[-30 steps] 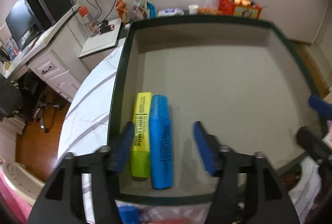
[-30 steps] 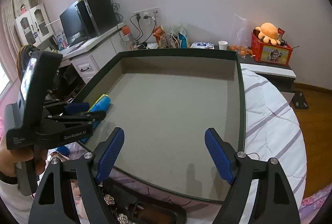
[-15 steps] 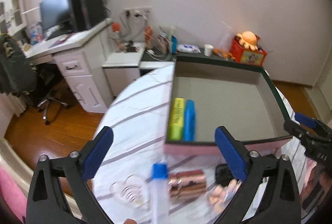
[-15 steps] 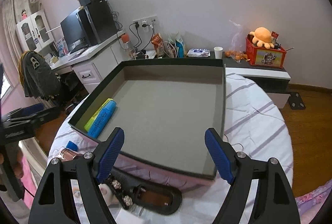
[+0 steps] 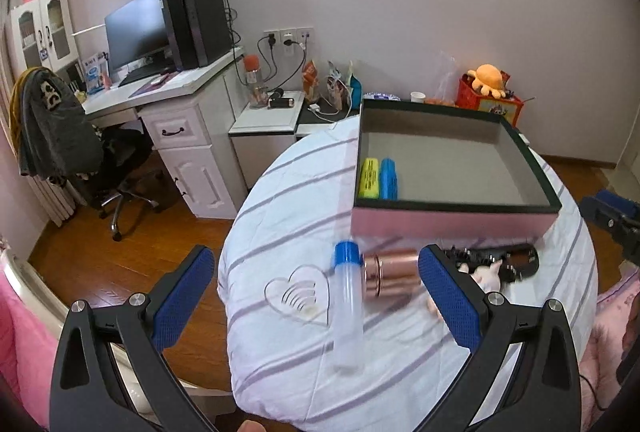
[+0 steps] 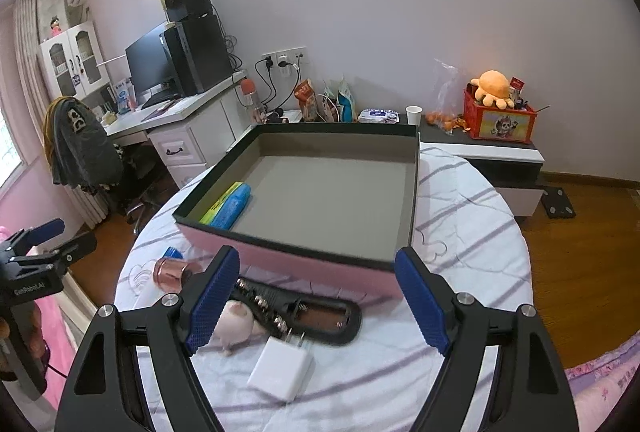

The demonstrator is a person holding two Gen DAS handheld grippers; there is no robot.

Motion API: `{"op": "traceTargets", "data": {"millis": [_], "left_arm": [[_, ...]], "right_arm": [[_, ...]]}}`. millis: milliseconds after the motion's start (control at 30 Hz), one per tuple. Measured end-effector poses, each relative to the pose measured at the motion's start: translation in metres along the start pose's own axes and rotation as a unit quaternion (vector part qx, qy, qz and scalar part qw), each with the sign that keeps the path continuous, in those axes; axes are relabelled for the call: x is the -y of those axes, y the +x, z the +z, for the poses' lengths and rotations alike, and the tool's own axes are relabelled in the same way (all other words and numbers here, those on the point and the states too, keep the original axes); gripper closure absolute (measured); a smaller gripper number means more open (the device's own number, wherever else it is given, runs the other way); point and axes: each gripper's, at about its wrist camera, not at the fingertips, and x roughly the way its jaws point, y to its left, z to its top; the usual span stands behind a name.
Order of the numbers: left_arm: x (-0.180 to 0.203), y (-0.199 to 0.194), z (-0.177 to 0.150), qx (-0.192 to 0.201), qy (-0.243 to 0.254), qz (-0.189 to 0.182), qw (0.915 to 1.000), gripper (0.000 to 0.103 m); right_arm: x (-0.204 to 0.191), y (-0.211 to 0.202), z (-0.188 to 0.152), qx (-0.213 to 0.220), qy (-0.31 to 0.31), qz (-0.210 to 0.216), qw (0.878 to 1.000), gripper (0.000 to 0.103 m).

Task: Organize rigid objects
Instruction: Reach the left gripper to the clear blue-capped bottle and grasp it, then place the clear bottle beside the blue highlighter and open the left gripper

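Observation:
A pink box with a dark rim [image 5: 452,206] [image 6: 304,252] stands on the round striped table. A yellow highlighter [image 5: 369,178] [image 6: 221,203] and a blue highlighter [image 5: 389,178] [image 6: 234,208] lie side by side along its left wall. In front of the box lie a clear tube with a blue cap [image 5: 347,306], a copper cylinder [image 5: 390,272] [image 6: 172,274], a black battery holder [image 6: 304,316] [image 5: 500,264], a pink pig figure [image 6: 236,324] and a white charger [image 6: 282,372]. My left gripper [image 5: 316,296] is open and empty above the tube. My right gripper [image 6: 316,300] is open and empty above the battery holder.
A clear heart-shaped piece [image 5: 300,298] lies left of the tube. A white desk with a monitor [image 5: 136,28] and a chair [image 5: 80,152] stand to the left. A low cabinet with an orange plush toy [image 6: 494,88] is behind the table.
Both grippers have pulled back out of the box and risen. The left one, formerly over the highlighters, is now above the loose items in front of the box.

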Motion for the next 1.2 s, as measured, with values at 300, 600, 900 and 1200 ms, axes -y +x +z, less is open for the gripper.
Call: {"op": "traceTargets", "data": {"millis": [300,600,900,1200], "left_arm": [[0.001,0.008,-0.030,-0.025,0.008,-0.006,0.9996,0.000],[0.009,0.073,-0.057,-0.097,0.016,0.001,0.9951,0.001],[0.008,0.109,-0.063,-0.127,-0.004,-0.029,0.9914,0.040],[-0.003,0.098,-0.060,-0.113,-0.024,-0.051,0.9920,0.078]], "right_arm": [[-0.017,-0.010,-0.011,-0.007,-0.011,-0.014,1.000,0.022],[-0.023,0.012,-0.020,-0.039,-0.016,-0.025,0.999,0.022],[-0.024,0.035,-0.021,-0.061,-0.022,-0.032,0.997,0.022],[-0.024,0.047,-0.022,-0.070,-0.021,-0.030,0.997,0.022]]}}
